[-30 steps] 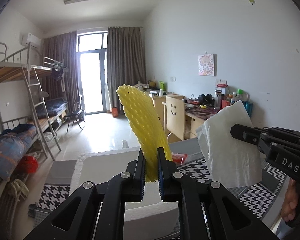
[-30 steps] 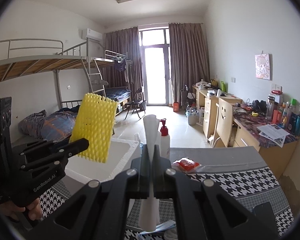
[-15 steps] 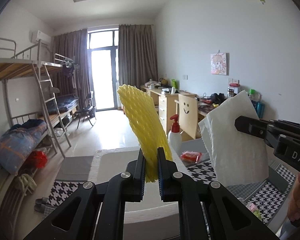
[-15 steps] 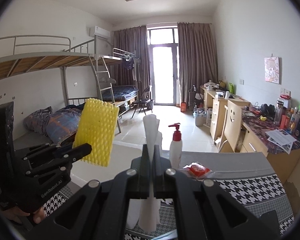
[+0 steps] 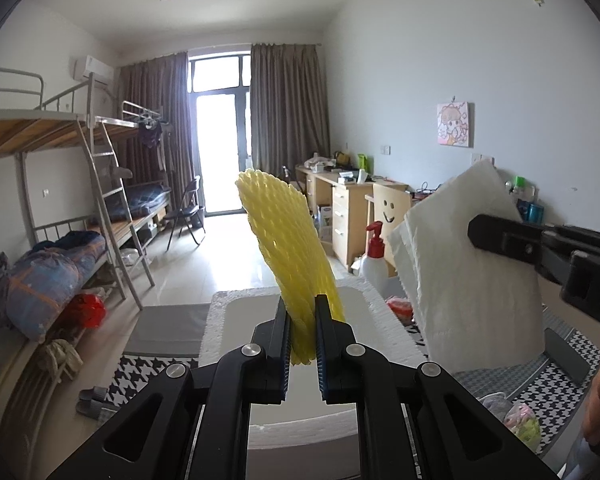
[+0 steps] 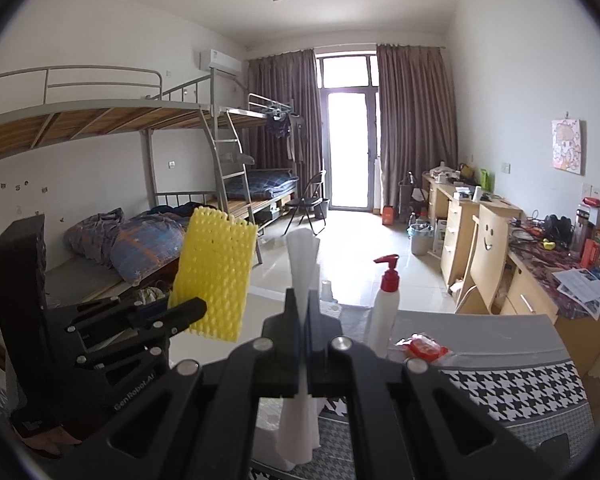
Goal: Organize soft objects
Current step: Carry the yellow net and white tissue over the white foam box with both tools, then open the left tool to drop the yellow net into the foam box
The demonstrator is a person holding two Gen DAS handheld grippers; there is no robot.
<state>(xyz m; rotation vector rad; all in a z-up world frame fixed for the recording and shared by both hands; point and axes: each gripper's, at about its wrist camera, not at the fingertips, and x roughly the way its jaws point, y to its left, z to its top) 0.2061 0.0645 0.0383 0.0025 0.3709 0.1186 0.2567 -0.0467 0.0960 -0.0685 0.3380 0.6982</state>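
My left gripper (image 5: 302, 312) is shut on a yellow foam net sleeve (image 5: 288, 256) and holds it upright in the air above a white foam box (image 5: 216, 320). The sleeve also shows in the right wrist view (image 6: 214, 276), with the left gripper (image 6: 192, 308) below it. My right gripper (image 6: 303, 300) is shut on a folded white paper towel (image 6: 302, 252), seen edge-on. In the left wrist view the towel (image 5: 468, 280) hangs to the right of the sleeve, held by the right gripper (image 5: 476, 234).
A white pump bottle with a red top (image 6: 386, 308) and a red packet (image 6: 422, 348) stand on the houndstooth table cloth (image 6: 512, 388). A small bag of pale items (image 5: 520, 420) lies at the lower right. Bunk beds stand left, desks right.
Both grippers have risen and tilted a little, still holding the sleeve and the towel. The pump bottle and more of the foam box have come into view.
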